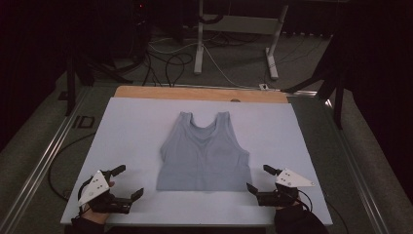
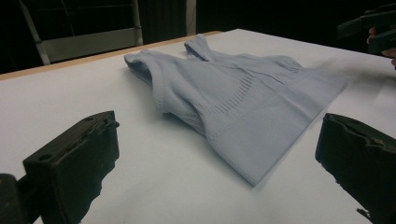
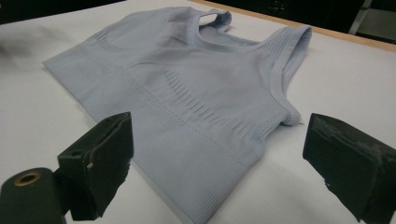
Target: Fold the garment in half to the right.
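Item: pale blue tank top (image 1: pixel 204 153), one piece, lying flat and face up at the centre of the high view on the white table cover (image 1: pixel 131 126). Straps and neckline point to the top of the frame, hem to the bottom; long axis runs top to bottom, roughly square to the table's near edge. Hem forms a straight horizontal line in the lower middle of the frame. Fabric ribbed at the waistband and below the neckline; slight wrinkling at the left side seam, seen in the left gripper view.

Left gripper (image 1: pixel 129 183): lower left of the high view, jaws spread wide, holding nothing, near the hem's left corner but apart from it.

Right gripper (image 1: pixel 259 179): lower right of the high view, jaws likewise spread wide and empty, just beside the hem's right corner, not touching.

Step in hand, by judgement: approach for a first grasp, likely ahead of a fold; garment untouched. Next move calls for each gripper to slide its lower jaw under a hem corner, pinch both fabric layers together, and lift evenly so the top does not skew.

Other: wooden table edge (image 1: pixel 199 92) along the upper border of the cover.
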Tool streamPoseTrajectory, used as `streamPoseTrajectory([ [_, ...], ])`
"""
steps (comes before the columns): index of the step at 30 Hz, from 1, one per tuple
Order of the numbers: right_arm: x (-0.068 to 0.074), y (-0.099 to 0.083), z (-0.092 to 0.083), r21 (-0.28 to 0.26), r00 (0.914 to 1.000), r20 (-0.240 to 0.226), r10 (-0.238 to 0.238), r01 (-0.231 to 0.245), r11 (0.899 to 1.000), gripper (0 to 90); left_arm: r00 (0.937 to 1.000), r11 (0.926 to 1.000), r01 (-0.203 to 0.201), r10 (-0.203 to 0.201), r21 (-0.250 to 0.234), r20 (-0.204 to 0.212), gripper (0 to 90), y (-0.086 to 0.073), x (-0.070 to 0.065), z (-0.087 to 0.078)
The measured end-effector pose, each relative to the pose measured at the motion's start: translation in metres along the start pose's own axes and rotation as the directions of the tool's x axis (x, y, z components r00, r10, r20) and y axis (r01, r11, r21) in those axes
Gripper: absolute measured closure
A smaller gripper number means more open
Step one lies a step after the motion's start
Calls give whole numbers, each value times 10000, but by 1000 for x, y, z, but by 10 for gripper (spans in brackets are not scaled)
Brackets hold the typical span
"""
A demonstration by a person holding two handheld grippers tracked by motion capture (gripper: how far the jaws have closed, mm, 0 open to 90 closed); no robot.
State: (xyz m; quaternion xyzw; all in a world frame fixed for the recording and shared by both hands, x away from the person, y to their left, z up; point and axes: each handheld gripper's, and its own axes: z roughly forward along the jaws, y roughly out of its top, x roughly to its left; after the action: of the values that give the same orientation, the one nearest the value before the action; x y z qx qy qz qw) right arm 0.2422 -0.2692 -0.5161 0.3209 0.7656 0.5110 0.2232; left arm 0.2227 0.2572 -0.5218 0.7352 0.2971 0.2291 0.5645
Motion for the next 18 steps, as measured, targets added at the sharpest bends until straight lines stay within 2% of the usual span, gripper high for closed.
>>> streamPoseTrajectory([
  [14,-2,1,2,5,9997,107,226,-226,9997,87,9999,9999,112,-112,-69,-16,0,3,1,1],
  [18,-1,2,3,21,9998,75,204,-204,9998,87,9998,9999,157,-157,16,101,0,3,0,2],
])
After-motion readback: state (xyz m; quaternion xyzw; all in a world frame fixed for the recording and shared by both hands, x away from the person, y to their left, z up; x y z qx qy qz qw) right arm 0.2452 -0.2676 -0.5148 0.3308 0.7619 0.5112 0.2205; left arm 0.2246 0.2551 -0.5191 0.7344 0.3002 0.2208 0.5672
